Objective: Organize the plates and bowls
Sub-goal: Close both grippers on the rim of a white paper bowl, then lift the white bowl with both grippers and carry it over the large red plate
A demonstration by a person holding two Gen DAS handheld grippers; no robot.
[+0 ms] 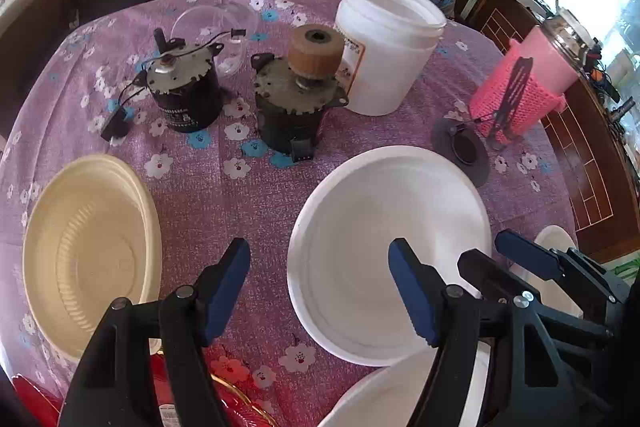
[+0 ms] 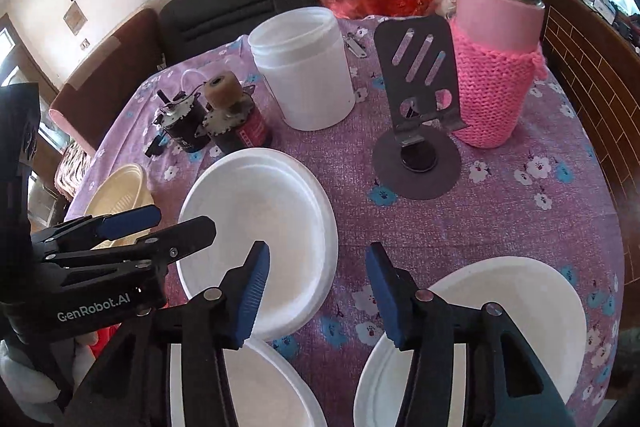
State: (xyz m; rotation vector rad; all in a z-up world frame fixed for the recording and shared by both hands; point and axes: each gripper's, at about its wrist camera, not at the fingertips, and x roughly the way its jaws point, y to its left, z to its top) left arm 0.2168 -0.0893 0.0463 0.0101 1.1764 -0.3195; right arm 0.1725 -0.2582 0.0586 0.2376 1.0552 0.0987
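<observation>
White foam everywhere among the crockery: a deep white bowl (image 1: pixel 390 255) near mid-desk, a second white dish (image 2: pixel 256 387) directly below the tools at the near edge, a flat white plate (image 2: pixel 516 323) off to the right. Cream bowl (image 1: pixel 90 253) well apart at the left, alone on the purple flowered cloth (image 1: pixel 224 199).

Left tool (image 1: pixel 324 291) released, jaws wide, nothing between them; hung above the cloth with one finger over the white bowl's rim. Right tool (image 2: pixel 316 295) likewise released and empty, poised between the white bowl and the flat plate.

Judged an early step: nothing yet stacked, like not yet gathered with like. Next move probably a pinch on one rim, the thin foam calling for a light, shallow bite from the edge, then a lift clear of its neighbour.

Clutter behind worth avoiding: two small motors (image 1: pixel 240 95), a white plastic tub (image 1: pixel 386 47), a dark phone stand (image 2: pixel 418 87) and a flask in a pink knitted sleeve (image 2: pixel 496 67).
</observation>
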